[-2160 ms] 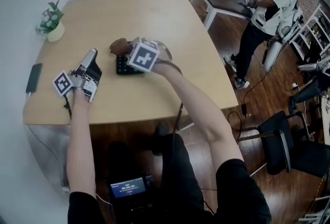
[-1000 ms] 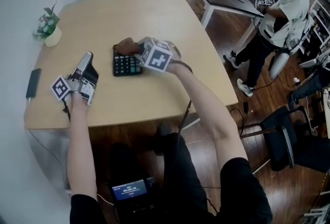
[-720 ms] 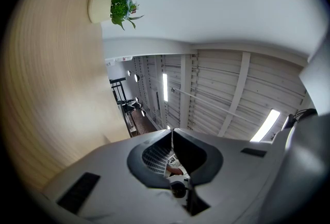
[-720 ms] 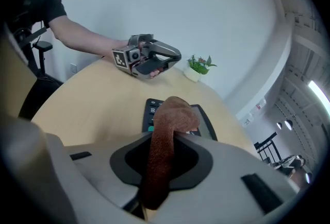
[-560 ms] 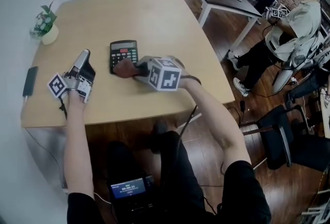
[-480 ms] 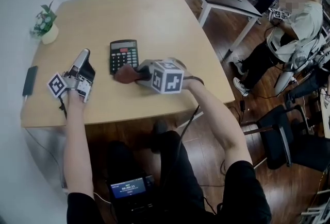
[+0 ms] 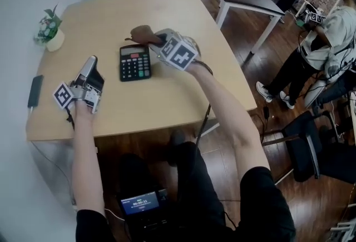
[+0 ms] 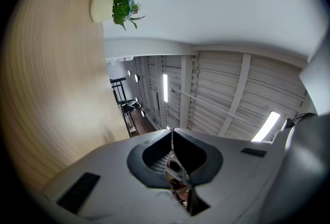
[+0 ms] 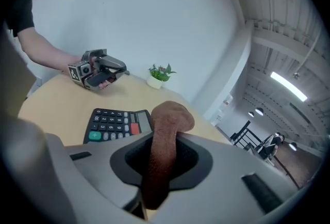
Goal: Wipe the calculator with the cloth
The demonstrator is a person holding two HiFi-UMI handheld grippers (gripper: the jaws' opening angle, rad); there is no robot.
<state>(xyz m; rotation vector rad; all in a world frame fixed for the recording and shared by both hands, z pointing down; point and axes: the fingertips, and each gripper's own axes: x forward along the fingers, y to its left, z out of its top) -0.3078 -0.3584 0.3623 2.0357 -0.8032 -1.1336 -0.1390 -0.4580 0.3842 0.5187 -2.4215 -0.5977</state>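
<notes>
I see the calculator (image 7: 135, 62) lying flat on the wooden table, to the right of the potted plant (image 7: 50, 26) and nearer to me, well apart from it. It is black with rows of pale keys, one red key and one green key, and its display end points away from me. The cloth (image 7: 143, 34) is brown and bunched into a soft roll, pinched between the jaws of my right gripper (image 7: 161, 43) with its rounded end sticking out ahead. It sits just beyond the calculator's display end, also right of the plant. I can't tell whether it touches the calculator.
</notes>
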